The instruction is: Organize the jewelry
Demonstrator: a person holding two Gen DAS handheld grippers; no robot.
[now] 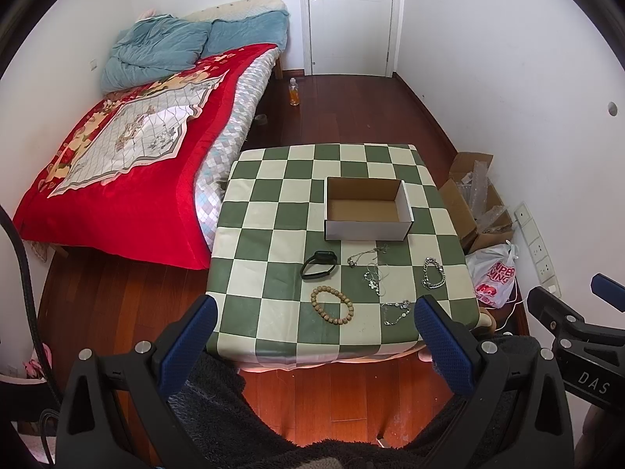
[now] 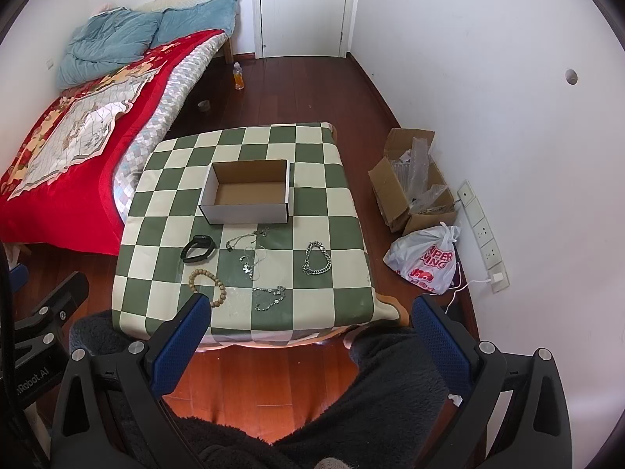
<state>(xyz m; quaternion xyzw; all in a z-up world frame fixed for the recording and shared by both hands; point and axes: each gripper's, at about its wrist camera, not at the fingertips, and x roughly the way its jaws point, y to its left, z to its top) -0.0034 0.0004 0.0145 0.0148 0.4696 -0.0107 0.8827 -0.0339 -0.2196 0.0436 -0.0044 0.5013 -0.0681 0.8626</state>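
Note:
An open, empty cardboard box (image 1: pixel 367 211) (image 2: pixel 248 193) stands on the green-and-cream checked table (image 1: pixel 273 211) (image 2: pixel 336 211). In front of it lie a black wristband (image 1: pixel 319 265) (image 2: pixel 198 248), a wooden bead bracelet (image 1: pixel 332 305) (image 2: pixel 209 285), thin silver necklaces (image 1: pixel 371 269) (image 2: pixel 250 254), a chunky silver chain bracelet (image 1: pixel 433 273) (image 2: pixel 316 258) and a small silver bracelet (image 1: pixel 396 312) (image 2: pixel 269 298). My left gripper (image 1: pixel 312 320) is open and empty, held above the table's near edge. My right gripper (image 2: pixel 308 320) is open and empty, likewise near the front edge.
A bed with a red blanket (image 1: pixel 129 164) (image 2: pixel 58 148) stands left of the table. An open carton of plastic packing (image 1: pixel 474 199) (image 2: pixel 414 183), a white shopping bag (image 1: pixel 494 277) (image 2: pixel 427 260) and a power strip (image 2: pixel 484 234) lie at the right wall. A bottle (image 1: pixel 293 92) stands on the floor.

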